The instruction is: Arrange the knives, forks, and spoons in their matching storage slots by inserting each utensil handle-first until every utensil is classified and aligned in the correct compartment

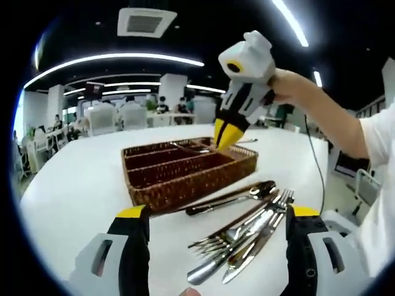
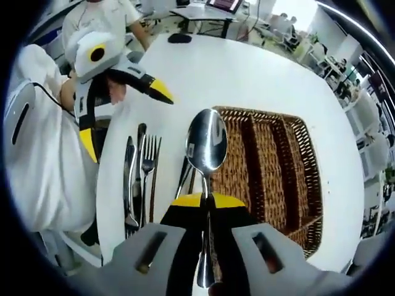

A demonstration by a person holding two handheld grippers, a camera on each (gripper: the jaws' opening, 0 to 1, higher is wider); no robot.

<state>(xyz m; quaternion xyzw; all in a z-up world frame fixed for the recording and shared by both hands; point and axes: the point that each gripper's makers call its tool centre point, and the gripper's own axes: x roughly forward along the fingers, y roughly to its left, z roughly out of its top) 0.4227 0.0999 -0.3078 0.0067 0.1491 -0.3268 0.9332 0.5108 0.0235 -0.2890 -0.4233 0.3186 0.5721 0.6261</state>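
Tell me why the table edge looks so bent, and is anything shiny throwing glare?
In the left gripper view the fisheye lens bows the white table and ceiling light strips into arcs. In the right gripper view the spoon, clamped in the right gripper, mirrors the ceiling in bright patches; the basket also curves; both views look sharp.

left low across table, right overhead, both sharing basket (image 1: pixel 185 169)

i see a brown woven wicker tray (image 1: pixel 185 176) on my white desk (image 1: pixel 80 179), shiny silver cutlery (image 1: pixel 247 231), a mirror-bright steel spoon (image 2: pixel 207 145), and yellow-tipped black jaws on my white-grey left gripper (image 1: pixel 210 225).
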